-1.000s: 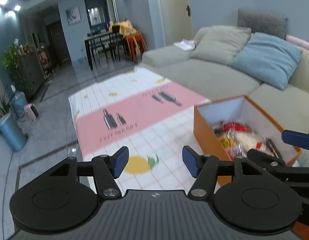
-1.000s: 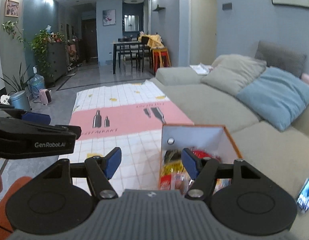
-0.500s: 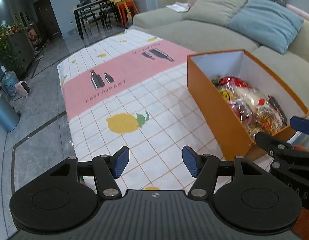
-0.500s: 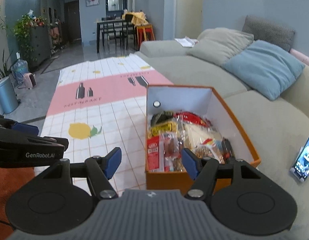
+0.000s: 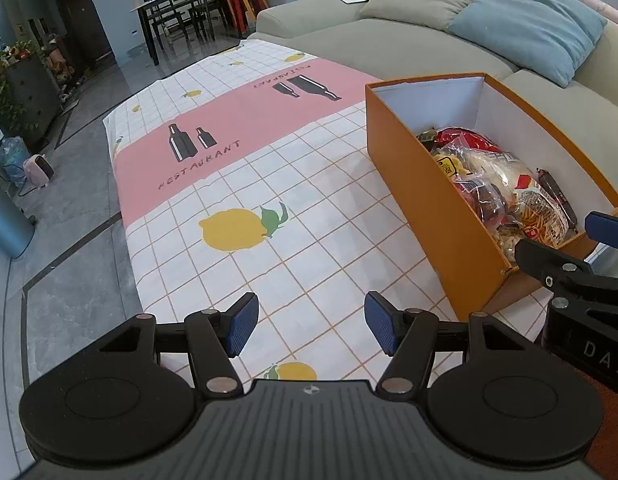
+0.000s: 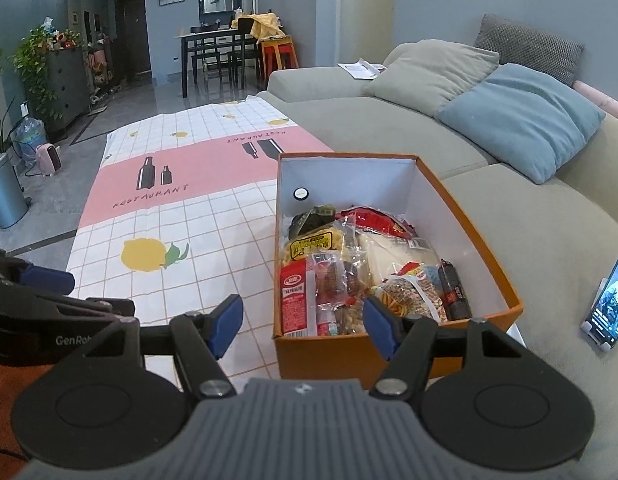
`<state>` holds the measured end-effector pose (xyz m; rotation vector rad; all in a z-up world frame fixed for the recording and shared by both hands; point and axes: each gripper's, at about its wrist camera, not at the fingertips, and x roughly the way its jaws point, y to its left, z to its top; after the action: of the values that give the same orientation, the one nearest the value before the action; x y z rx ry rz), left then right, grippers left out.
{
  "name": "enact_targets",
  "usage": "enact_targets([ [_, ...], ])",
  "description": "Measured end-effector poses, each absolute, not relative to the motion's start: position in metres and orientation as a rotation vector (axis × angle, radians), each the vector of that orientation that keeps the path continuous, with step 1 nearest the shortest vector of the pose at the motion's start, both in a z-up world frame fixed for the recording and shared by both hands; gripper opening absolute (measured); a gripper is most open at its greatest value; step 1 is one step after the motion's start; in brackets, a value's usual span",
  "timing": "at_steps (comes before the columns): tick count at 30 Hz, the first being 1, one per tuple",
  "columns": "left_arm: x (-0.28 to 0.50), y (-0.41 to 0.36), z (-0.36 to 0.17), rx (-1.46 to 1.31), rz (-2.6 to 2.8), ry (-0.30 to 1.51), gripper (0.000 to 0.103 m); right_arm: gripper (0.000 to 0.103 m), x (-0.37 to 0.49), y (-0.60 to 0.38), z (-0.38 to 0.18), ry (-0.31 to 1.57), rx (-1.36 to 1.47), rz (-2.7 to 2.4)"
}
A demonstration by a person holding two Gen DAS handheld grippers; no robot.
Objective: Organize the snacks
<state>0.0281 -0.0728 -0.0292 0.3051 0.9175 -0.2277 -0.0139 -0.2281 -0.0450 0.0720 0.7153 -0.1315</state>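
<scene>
An open orange box with white inside walls stands on a checked tablecloth beside the sofa. It holds several packaged snacks, among them a red packet, clear bags and a dark sausage stick. My right gripper hovers open over the box's near left corner, nothing between its blue pads. My left gripper is open above bare cloth, left of the box. Each gripper shows at the edge of the other's view.
A grey sofa with beige and blue cushions runs along the right. A phone leans on the sofa seat near the box. Left of the cloth is grey floor with a blue bin; a dining table stands far back.
Both grippers have sunk and tipped downward; the box and the cloth now fill more of each view. The jaws have kept the same opening.
</scene>
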Motion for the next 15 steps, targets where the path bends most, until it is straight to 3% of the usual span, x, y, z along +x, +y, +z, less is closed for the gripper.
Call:
enact_targets([
  [15,0.0262,-0.0691,-0.0255,0.298,-0.226,0.913,0.073,0.065,-0.0180,-0.2242,-0.0406,0.696,0.057,-0.121],
])
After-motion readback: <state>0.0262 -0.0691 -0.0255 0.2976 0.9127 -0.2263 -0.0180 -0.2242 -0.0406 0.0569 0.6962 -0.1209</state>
